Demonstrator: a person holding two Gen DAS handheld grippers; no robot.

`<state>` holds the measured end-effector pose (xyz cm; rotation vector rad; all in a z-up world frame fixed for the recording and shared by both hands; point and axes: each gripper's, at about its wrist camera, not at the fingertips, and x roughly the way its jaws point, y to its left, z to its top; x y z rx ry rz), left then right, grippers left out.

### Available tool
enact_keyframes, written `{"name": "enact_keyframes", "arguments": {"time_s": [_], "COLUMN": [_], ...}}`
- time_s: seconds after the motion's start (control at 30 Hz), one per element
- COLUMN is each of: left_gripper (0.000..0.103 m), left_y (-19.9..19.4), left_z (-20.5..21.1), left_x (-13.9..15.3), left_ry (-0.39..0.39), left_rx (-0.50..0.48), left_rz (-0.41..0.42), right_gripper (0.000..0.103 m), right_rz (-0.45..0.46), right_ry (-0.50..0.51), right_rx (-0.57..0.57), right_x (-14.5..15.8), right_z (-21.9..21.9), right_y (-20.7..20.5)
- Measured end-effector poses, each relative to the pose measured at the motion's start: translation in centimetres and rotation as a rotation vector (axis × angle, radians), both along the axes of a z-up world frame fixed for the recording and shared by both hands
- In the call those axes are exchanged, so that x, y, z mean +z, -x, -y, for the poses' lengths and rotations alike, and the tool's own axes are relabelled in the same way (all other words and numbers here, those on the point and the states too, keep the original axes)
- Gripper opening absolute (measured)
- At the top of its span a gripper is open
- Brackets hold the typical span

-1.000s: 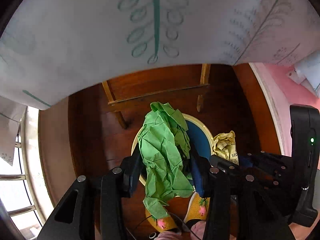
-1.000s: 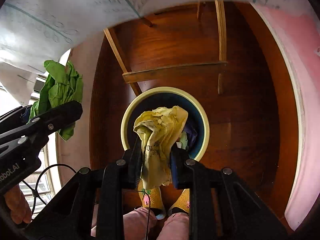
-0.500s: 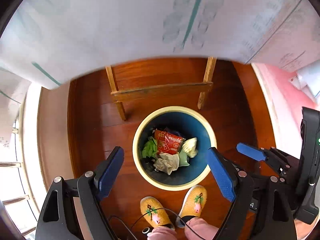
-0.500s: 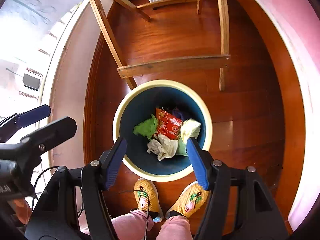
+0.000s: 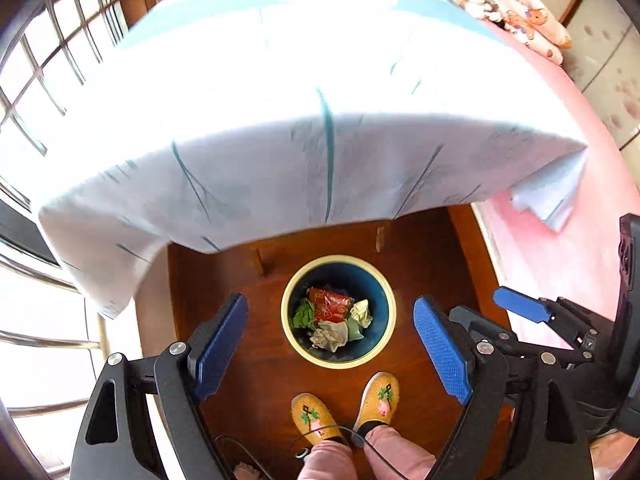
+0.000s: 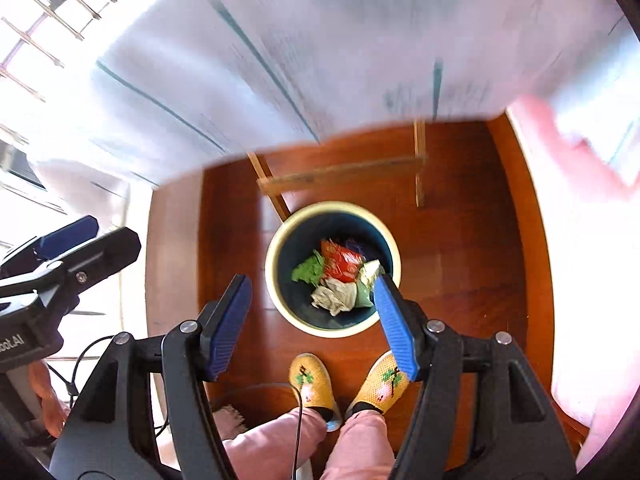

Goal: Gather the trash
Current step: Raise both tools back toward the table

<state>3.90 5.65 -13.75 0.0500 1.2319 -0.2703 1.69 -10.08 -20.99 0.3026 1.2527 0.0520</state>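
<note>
Our left gripper (image 5: pixel 330 344) hangs spread and empty above the bin (image 5: pixel 338 360), and our right gripper (image 6: pixel 312 310) too, released. The trash (image 5: pixel 334 320) lies inside the bin, which sits by our feet for straight drops.

A home bedroom: pink-sheeted bed (image 5: pixel 568 264), cloth-covered table (image 5: pixel 280 120), wooden floor (image 5: pixel 260 360), barred window (image 5: pixel 36 92).
</note>
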Motion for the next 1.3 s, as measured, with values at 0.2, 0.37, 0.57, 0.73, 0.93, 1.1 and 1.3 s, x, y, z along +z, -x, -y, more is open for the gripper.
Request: {"name": "enact_keyframes", "arguments": {"time_s": [0.2, 0.37, 0.57, 0.73, 0.93, 1.1, 1.3], "left_gripper": [0.089, 0.091, 0.092, 0.092, 0.092, 0.092, 0.092], "left_y": [1.2, 1.5, 0.5, -0.8, -3.2, -7.2, -13.8], "left_z": [-0.6, -1.3, -2.9, -4.8, -7.2, -8.3, -8.3], "left_x": [9.7, 16.5, 24.2, 28.5, 31.9, 33.5, 33.3], "left_ry": [-0.008, -0.016, 0.003, -0.020, 0.007, 0.005, 0.013], "left_rx": [-0.033, -0.052, -0.048, -0.006, 0.035, 0.070, 0.125], "left_rz": [0.108, 0.207, 0.308, 0.376, 0.414, 0.430, 0.385], "right_gripper": [0.062, 0.063, 0.066, 0.066, 0.066, 0.066, 0.066], "right_rz": [0.116, 0.202, 0.286, 0.344, 0.412, 0.471, 0.502], "right_ry": [0.041, 0.054, 0.069, 0.090, 0.164, 0.239, 0.324], "right_rx": [0.027, 0.029, -0.025, -0.056, -0.037, 0.000, 0.090], "right_x": [10.1, 17.1, 23.2, 27.9, 32.4, 35.2, 36.4], "right_z": [-1.4, -2.3, -2.4, -2.5, -3.8, -4.4, -3.9], "right_y": [1.4, 2.0, 1.3, 0.1, -1.8, -4.8, -12.0]}}
